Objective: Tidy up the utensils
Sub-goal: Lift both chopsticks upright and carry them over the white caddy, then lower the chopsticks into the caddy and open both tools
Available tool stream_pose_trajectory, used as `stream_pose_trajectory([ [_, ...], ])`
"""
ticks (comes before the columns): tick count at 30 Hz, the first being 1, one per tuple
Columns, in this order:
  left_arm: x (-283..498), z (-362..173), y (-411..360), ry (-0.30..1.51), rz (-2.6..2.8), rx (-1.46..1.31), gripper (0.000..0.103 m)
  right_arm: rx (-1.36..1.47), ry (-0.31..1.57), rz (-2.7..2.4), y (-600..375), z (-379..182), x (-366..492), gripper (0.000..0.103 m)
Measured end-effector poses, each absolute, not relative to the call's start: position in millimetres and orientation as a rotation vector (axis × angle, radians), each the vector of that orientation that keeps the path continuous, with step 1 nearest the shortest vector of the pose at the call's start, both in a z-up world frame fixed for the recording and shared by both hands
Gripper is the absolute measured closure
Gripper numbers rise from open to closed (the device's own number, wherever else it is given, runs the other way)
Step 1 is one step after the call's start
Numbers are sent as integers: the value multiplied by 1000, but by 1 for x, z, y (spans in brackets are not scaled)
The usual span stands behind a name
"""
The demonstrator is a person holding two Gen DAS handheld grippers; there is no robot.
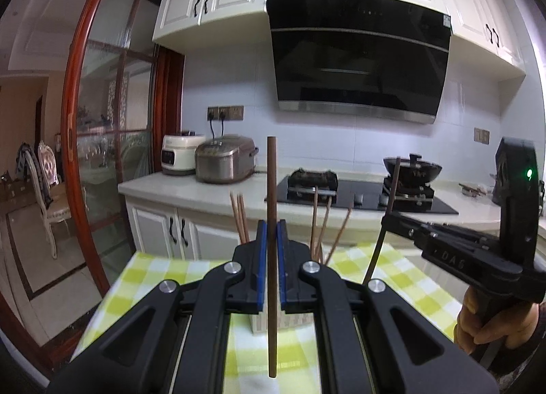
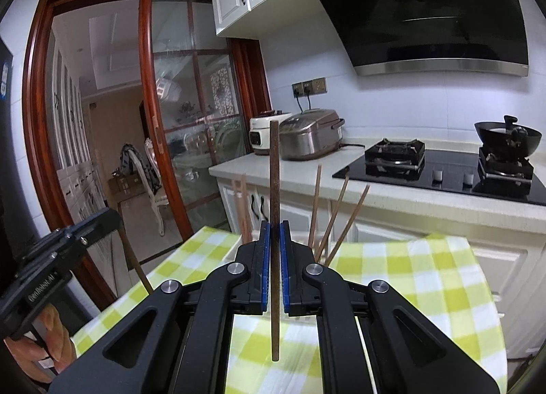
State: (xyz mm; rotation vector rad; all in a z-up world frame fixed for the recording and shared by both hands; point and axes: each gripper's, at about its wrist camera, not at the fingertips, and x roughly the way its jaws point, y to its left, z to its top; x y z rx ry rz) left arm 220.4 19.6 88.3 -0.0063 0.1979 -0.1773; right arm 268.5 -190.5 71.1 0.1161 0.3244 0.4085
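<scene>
**2 Chopsticks Held Up, Ready to Drop In**

The left gripper [image 1: 272, 233] is clamped on 1 long brown wooden chopstick [image 1: 272, 189], held upright. The right gripper [image 2: 274, 237] is clamped on another brown chopstick [image 2: 274, 172]. Just ahead, more thin chopsticks [image 2: 332, 209] stand in a pale holder [image 1: 262, 322] on the green and white checked tabletop [image 2: 409, 274]. Next, I think, each stick must go down into the holder. Behind is a kitchen with a black stove [image 2: 443, 172].
</scene>
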Motion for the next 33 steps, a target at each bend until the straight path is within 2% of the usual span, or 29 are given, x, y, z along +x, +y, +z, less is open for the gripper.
stream_pose_trajectory([
  [9,276,143,14,130,-186,-27,97,132,298,393,-198,104,317,97],
  [15,315,157,2,118,-187,3,97,136,303,392,-198,110,348,97],
  [23,360,137,2,157,-189,-6,97,166,353,416,-195,93,388,97],
  [33,404,88,11,366,-217,-52,97,129,517,459,-171,50,413,97],
])
